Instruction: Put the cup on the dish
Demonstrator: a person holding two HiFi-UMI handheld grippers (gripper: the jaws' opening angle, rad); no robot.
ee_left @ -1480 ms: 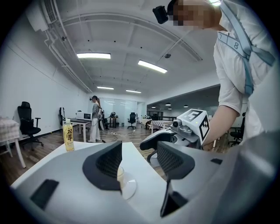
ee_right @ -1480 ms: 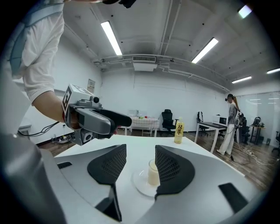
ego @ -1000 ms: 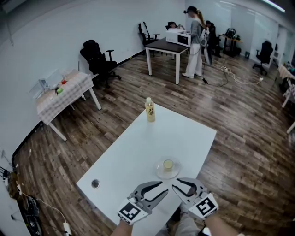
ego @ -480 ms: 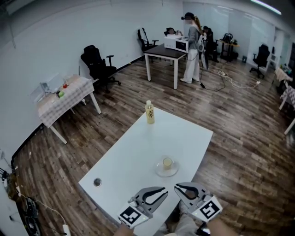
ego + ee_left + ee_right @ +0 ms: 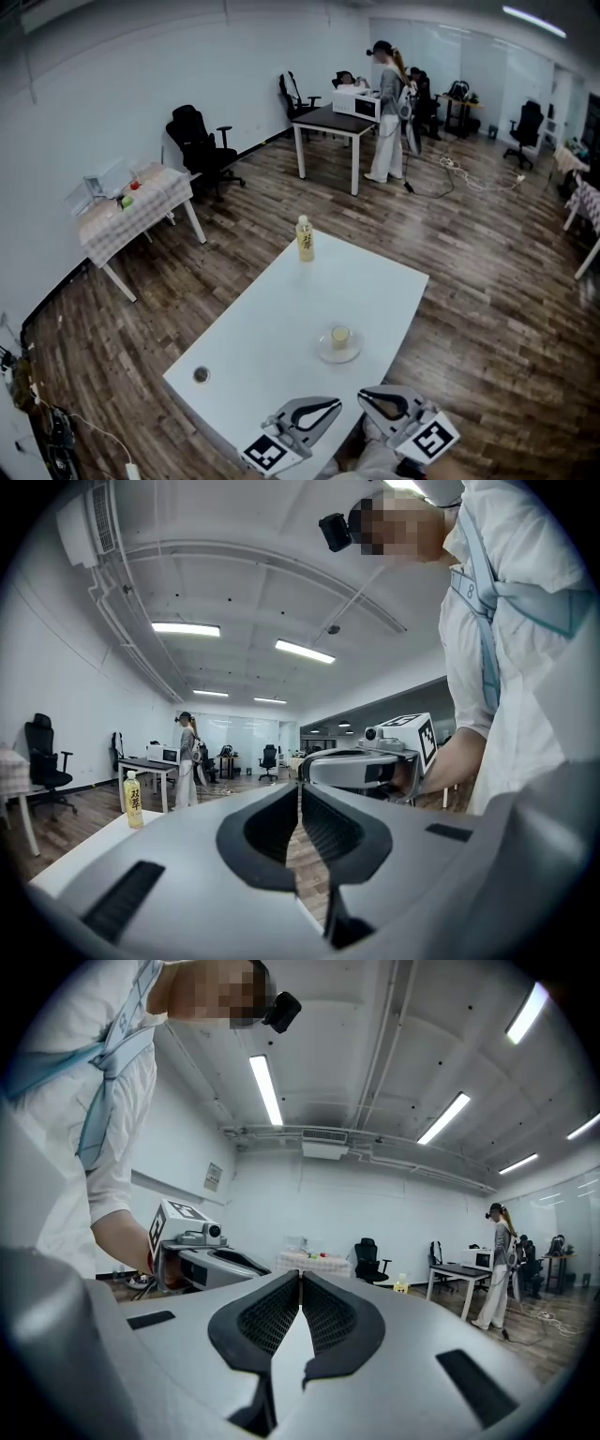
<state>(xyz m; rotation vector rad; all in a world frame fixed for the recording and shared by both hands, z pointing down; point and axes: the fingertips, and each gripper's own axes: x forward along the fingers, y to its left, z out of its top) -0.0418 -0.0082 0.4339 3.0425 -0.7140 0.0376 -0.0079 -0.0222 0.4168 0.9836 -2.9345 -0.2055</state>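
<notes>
A small pale yellow cup (image 5: pixel 340 335) stands upright on a round pale dish (image 5: pixel 325 352), right of the middle of the white table (image 5: pixel 281 319). Both grippers hover at the table's near edge, short of the dish and apart from it. On my left gripper (image 5: pixel 335 406) the jaws are closing to shut, the pads meeting with nothing between them (image 5: pixel 300 786). My right gripper (image 5: pixel 363 395) is the same, its pads together and empty (image 5: pixel 299 1275). Each gripper view looks level across the room, so neither shows the cup or the dish.
A yellow-labelled bottle (image 5: pixel 305 238) stands at the table's far edge. A small dark round thing (image 5: pixel 201 375) lies near its left corner. Around the table are wood floor, a checked-cloth table (image 5: pixel 131 206) and black chairs (image 5: pixel 199 141) at the left, and a standing person (image 5: pixel 388 98) by a far desk.
Both grippers' jaws have gone from open to shut, and both grippers have drawn back toward the near edge. The cup and dish have not moved on the table.
</notes>
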